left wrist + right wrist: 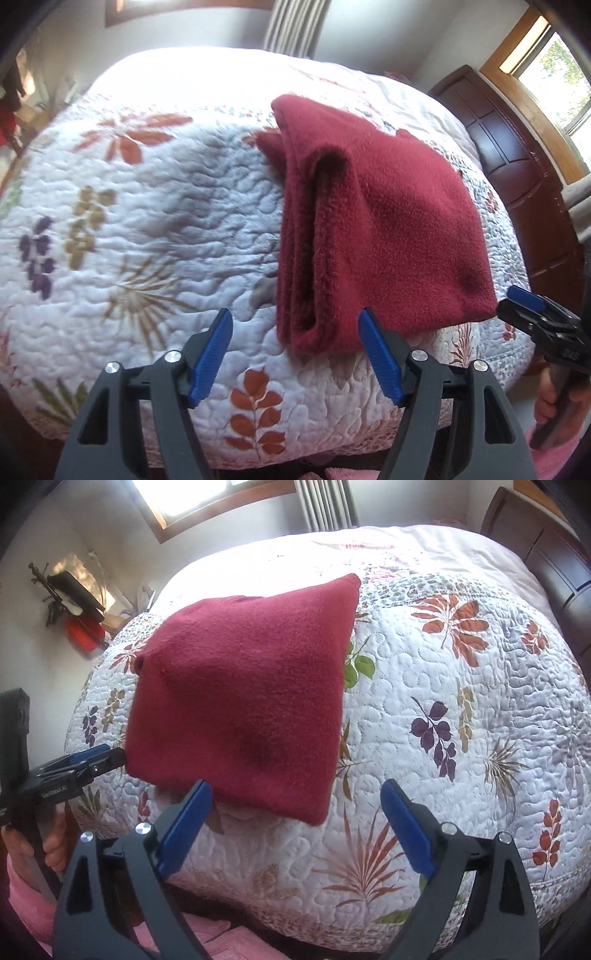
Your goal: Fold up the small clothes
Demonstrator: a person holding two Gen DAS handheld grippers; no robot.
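Folded red fleece on the quilted bed; its underside is hidden. Left gripper and right gripper fingers spread, holding nothing.

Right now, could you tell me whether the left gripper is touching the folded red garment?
Cannot tell. In the left wrist view the left gripper stands open around the red garment's near edge, but no clear contact or gap shows.

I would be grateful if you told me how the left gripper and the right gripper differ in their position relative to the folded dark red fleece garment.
The left gripper stands open at the folded dark red fleece garment's layered edge, where folds show; the right gripper stands open at its smooth near edge. The left one frames the garment's corner between its fingers; the right one mostly frames the white floral quilt. Both have blue pads and hold nothing.
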